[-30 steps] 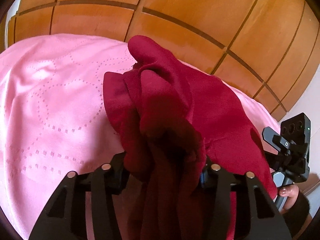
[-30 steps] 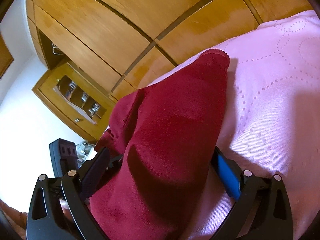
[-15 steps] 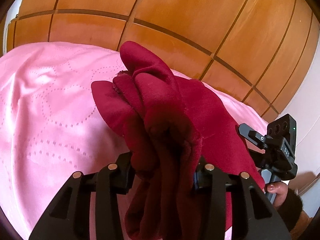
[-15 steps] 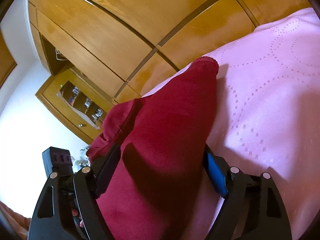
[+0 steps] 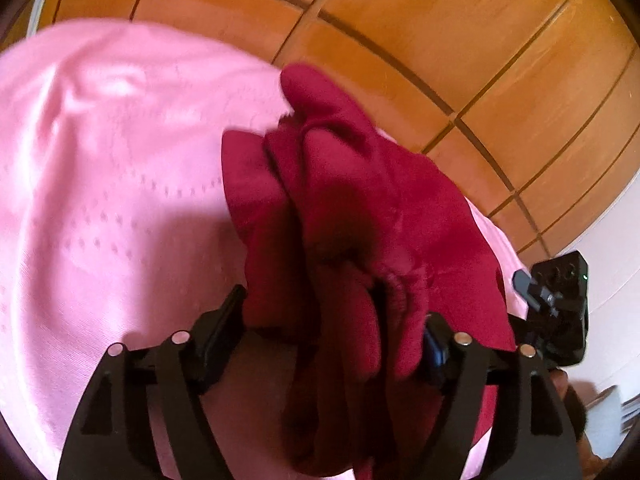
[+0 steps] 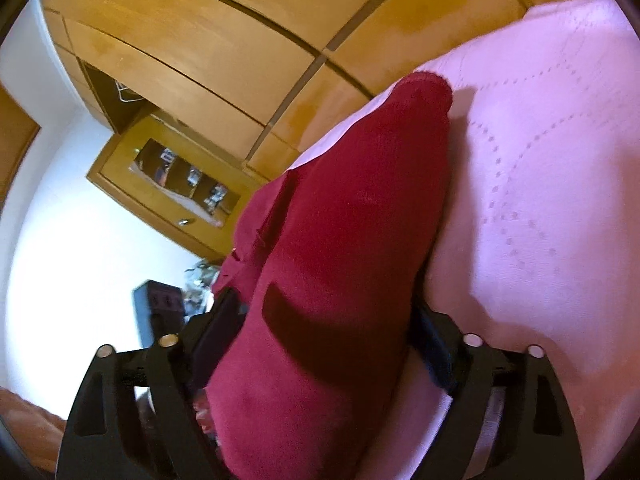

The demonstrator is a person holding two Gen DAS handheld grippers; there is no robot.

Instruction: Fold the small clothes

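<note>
- the left gripper (image 5: 332,320) is holding a bunched wad of the dark red garment (image 5: 360,208) between its fingers; the cloth is filling the gap between them and spilling down below the jaws in thick folds.
- the garment is rising in front of the left wrist camera in several rounded lobes, with the topmost lobe standing against the wooden wardrobe (image 5: 460,40) behind.
- the right gripper (image 6: 320,332) is clamping another part of the same dark red garment (image 6: 352,240); the fabric is packed between both fingers and hanging past them toward the camera.
- from the right wrist view the garment is stretching away as one smooth, long panel, its far hemmed end lying near the edge of the pink bedspread (image 6: 540,200).
- the pink bedspread (image 5: 112,184) is lying under and around the garment, its dotted circular pattern showing on both sides.
- in the left wrist view the right gripper (image 5: 556,300) is sitting at the far right edge, just beside the red cloth; its fingers are hidden there.
- a wooden cabinet (image 6: 168,184) with small items in its glass front is standing against the white wall at left in the right wrist view.
</note>
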